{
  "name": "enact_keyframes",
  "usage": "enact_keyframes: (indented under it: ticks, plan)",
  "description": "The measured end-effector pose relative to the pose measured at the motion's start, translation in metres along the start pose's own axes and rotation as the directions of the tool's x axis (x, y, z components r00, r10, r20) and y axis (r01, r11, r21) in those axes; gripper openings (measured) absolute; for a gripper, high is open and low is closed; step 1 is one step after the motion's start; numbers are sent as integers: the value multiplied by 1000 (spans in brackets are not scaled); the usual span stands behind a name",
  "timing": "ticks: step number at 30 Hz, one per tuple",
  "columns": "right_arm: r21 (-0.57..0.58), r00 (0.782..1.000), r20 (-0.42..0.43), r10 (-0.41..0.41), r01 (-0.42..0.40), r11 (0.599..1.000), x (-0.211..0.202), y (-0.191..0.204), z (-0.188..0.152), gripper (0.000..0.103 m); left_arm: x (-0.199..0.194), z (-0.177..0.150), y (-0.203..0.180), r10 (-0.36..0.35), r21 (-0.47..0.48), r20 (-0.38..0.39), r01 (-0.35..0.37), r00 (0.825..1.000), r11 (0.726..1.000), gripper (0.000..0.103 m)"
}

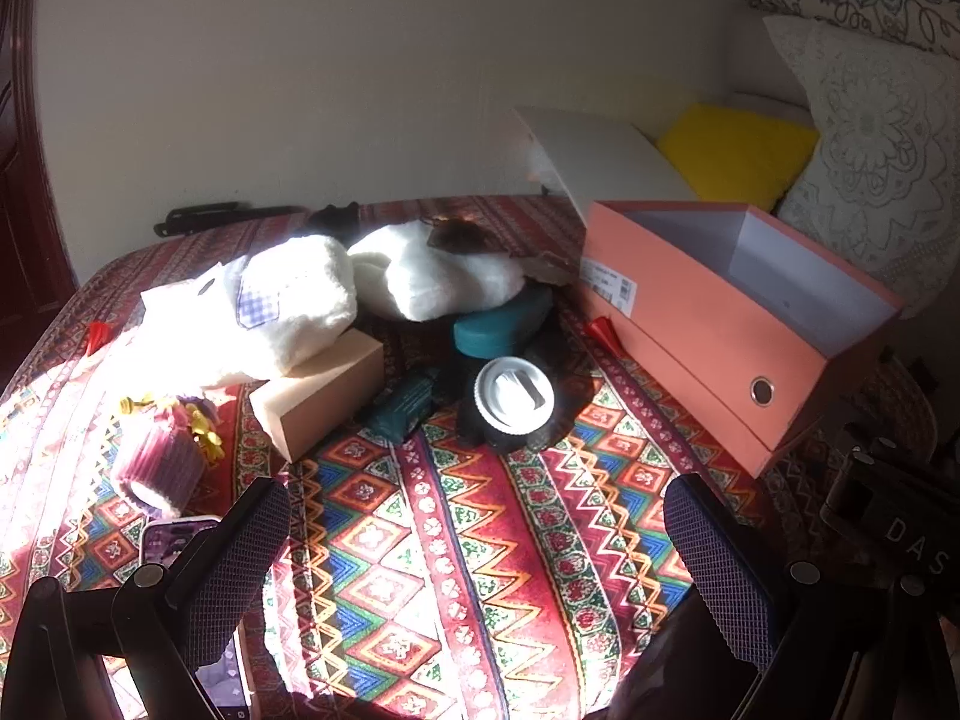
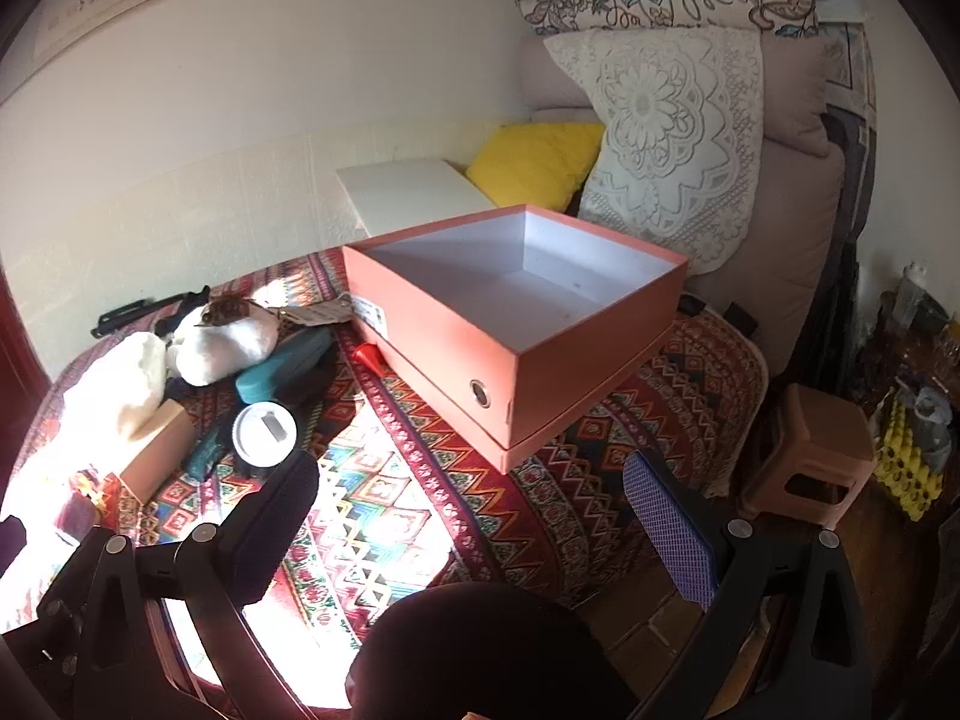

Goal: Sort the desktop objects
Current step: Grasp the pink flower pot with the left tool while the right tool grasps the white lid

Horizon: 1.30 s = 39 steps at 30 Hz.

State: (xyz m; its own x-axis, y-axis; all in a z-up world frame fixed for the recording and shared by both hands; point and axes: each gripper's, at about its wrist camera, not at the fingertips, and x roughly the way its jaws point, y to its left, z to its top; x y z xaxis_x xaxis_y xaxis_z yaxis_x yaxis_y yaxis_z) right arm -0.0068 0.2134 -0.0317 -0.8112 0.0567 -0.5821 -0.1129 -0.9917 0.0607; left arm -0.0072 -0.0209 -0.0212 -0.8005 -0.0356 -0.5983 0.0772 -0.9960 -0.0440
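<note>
Bright colours on the table
The box (image 2: 468,324) is pink, white inside; the cloth (image 1: 456,570) has red zigzag stripes; the cushion (image 2: 534,165) is yellow.

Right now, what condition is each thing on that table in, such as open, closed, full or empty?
Orange box: open, empty, sitting on its own lid.
Teal case: closed, lying flat, under the white plush.
Black jar: white lid on, tipped toward the camera.
Tan box: closed, plush resting on it.
Purple candle: on its side.
Left gripper: jaws open, empty.
Right gripper: jaws open, empty.
</note>
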Motion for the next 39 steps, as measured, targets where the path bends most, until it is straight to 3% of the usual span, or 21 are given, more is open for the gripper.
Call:
enact_keyframes:
  ticks: [7, 11, 13, 18, 22, 24, 30, 37, 39]
  plan:
    - [-72, 996, -48, 78, -81, 994, 29, 16, -12, 103, 25, -6, 54, 135, -131, -67, -143, 988, 981, 102]
    - [-118, 985, -117, 125, -139, 983, 52, 29, -20, 102, 42, -7, 80, 286, -72, -95, -293, 954, 953, 102]
    - [-118, 977, -147, 154, -172, 978, 62, 34, -22, 102, 48, -6, 95, 319, -23, -103, -323, 942, 946, 102]
    - [-130, 935, -213, 284, -315, 940, 86, 56, -29, 103, 69, -2, 149, 277, 20, -150, -278, 949, 960, 102]
    - [-91, 862, -335, 380, -431, 898, 121, 80, -39, 103, 93, -2, 186, 169, -43, -216, -182, 962, 982, 102]
    - [-98, 841, -385, 380, -447, 889, 139, 91, -39, 103, 105, -2, 196, 130, -59, -247, -148, 960, 987, 102]
    - [-128, 857, -371, 358, -428, 894, 175, 112, -15, 96, 136, 2, 200, 154, 47, -283, -147, 947, 988, 97]
    - [-100, 817, -455, 355, -443, 891, 226, 128, 6, 96, 164, -2, 213, 172, 45, -359, -167, 918, 985, 96]
    - [-115, 816, -460, 351, -447, 887, 234, 137, 9, 96, 172, -1, 219, 152, 23, -376, -155, 914, 988, 96]
